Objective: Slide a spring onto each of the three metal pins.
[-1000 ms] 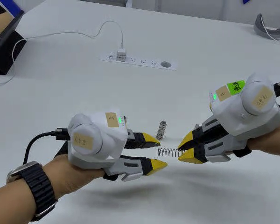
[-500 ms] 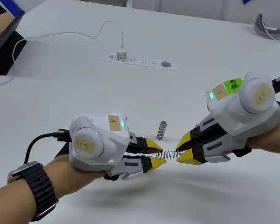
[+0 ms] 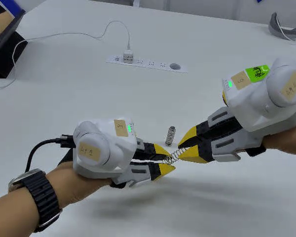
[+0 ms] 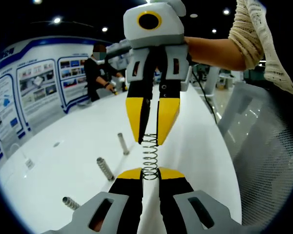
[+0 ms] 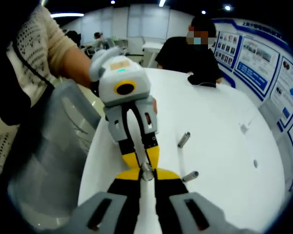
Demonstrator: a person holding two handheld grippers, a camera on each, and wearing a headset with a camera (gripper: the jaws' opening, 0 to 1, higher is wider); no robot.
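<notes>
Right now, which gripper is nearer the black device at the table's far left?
Left. The left gripper lies on the device's side, well short of it; the right gripper is farther off, across the spring both hold.

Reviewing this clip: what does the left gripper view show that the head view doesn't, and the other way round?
Left gripper view adds: a bare smooth metal pin, a further pin lower left that looks spring-covered, and blue-framed wall posters.

Head view adds: a white power strip, a black wristwatch and a black stand.

Both: the thin coiled wire spring spanning from the left gripper to the right gripper, whose fingers pinch its far end, one spring-covered metal pin, and the white table.
</notes>
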